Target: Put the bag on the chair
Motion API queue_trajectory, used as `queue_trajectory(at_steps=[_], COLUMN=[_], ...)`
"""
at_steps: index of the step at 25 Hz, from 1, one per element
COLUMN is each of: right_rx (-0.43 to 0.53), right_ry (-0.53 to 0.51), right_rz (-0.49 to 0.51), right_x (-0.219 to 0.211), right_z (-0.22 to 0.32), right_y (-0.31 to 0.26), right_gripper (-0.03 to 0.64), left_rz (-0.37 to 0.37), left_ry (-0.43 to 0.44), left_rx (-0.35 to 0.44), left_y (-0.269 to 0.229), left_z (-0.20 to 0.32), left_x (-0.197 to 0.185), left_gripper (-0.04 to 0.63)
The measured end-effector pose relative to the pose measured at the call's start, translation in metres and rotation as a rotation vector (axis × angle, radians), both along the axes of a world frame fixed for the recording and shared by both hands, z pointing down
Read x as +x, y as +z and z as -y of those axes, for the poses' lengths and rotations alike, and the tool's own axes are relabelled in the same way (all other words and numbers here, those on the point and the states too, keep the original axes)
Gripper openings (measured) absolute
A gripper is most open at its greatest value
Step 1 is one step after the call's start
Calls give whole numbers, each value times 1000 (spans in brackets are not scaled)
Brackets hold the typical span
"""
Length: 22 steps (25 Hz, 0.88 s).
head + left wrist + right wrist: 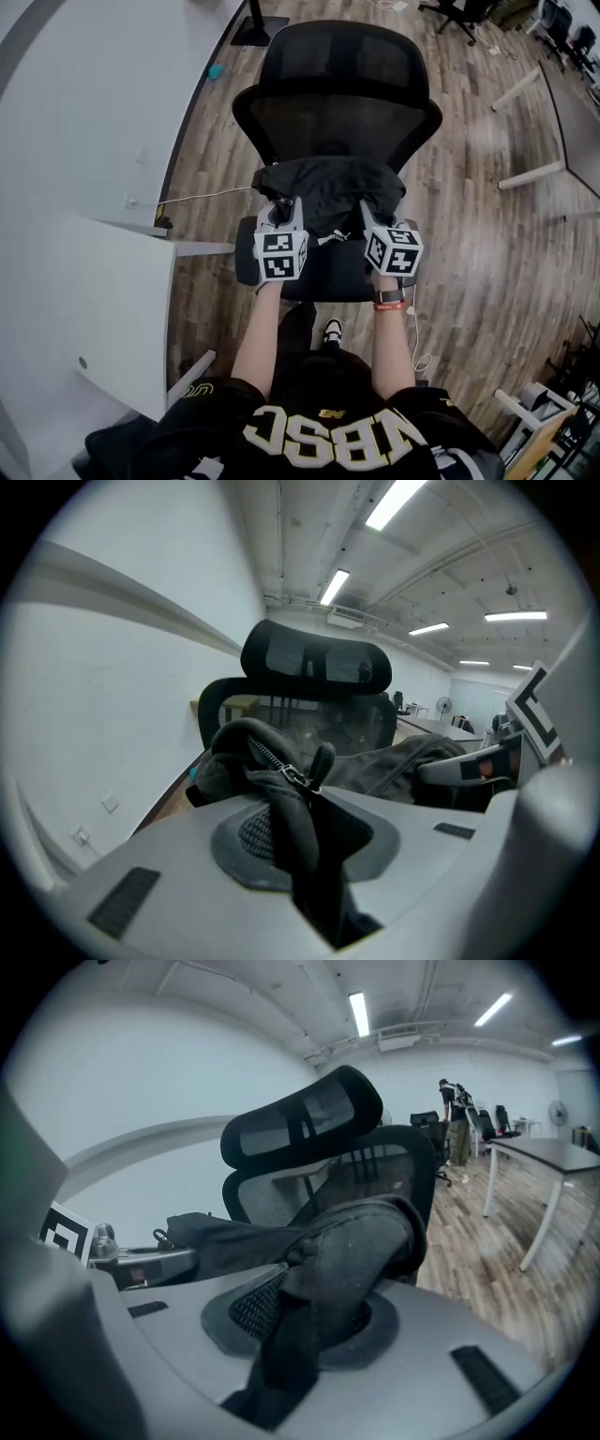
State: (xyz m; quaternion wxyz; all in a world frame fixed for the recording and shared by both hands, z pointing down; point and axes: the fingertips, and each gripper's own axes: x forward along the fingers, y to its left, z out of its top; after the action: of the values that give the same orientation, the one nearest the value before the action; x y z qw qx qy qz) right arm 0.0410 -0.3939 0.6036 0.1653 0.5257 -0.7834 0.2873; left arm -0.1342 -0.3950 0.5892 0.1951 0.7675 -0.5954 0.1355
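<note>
A black fabric bag [330, 187] lies across the seat of a black mesh office chair [337, 103] in the head view; I cannot tell how much of its weight rests on the seat [323, 272]. My left gripper [281, 210] is shut on the bag's left end, and in the left gripper view its jaws pinch a fold of the bag [281, 789] beside the zipper pull [322, 761]. My right gripper [369, 212] is shut on the right end, where a padded fold of the bag [347, 1251] fills its jaws. The chair's headrest [305, 1129] rises behind the bag.
A white desk [112, 309] stands close at the left against a white wall, with a cable [202, 197] on the wood floor beside it. White tables [562, 122] stand to the right, more chairs [459, 11] at the back. My shoe [331, 330] is under the seat's front edge.
</note>
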Motion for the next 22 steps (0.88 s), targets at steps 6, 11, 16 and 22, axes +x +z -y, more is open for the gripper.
queue_trajectory(at_steps=[6,11,16,22], right_rx=[-88,-178,-281,-373], right_ry=[-10,-16,1,-5], right_rz=[-12,-49,-15,-34], right_x=[-8,-13,-10,-7], right_z=[9,15,9,3], right_y=[63,122,191,260], right_gripper=[98,101,103,120], left_rz=[-3,-7,-63,-36], left_ry=[17,26,-19,-36], left_rx=[-96,-196,-307,-398], left_y=[63,126,185,251], left_z=[13,14,14,12], left_x=[-6,-12,-15,-20], left_gripper=[74,81,89,97])
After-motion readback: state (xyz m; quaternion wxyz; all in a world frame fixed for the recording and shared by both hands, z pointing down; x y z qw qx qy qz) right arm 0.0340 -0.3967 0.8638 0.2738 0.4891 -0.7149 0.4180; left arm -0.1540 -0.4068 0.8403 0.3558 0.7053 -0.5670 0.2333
